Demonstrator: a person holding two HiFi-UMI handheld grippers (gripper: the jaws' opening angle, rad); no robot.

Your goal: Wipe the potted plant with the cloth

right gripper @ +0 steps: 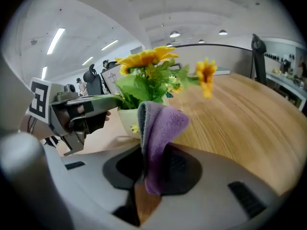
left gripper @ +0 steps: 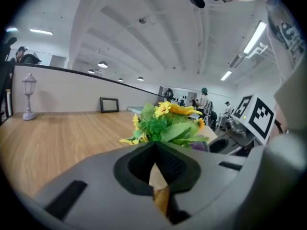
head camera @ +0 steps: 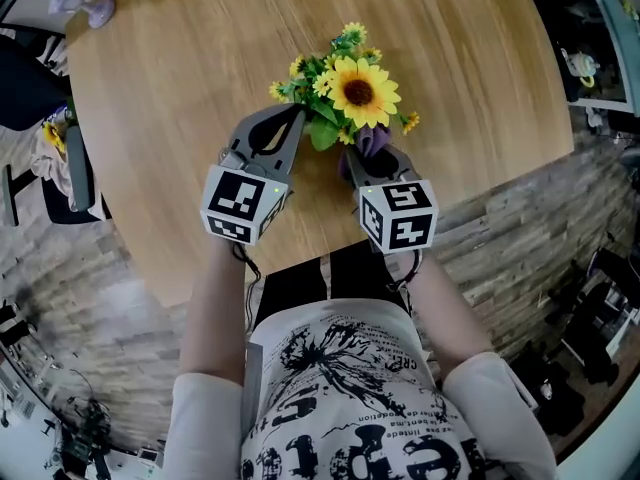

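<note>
The potted plant (head camera: 345,93) with a big sunflower and green leaves stands on the round wooden table (head camera: 180,88). Its white pot (right gripper: 127,121) shows in the right gripper view. My right gripper (head camera: 368,150) is shut on a folded purple cloth (head camera: 374,138), which stands up from the jaws (right gripper: 160,128) just in front of the pot. My left gripper (head camera: 296,114) is shut, with its tips (left gripper: 154,145) against the plant's (left gripper: 165,123) left-side leaves. A green leaf (right gripper: 96,99) lies along its jaws; whether it is pinched I cannot tell.
A small lantern figurine (head camera: 85,3) stands at the table's far left edge. A dark picture frame (left gripper: 109,104) stands at the table's far side. Chairs (head camera: 40,98) sit off the table to the left. The person's torso is close to the near edge.
</note>
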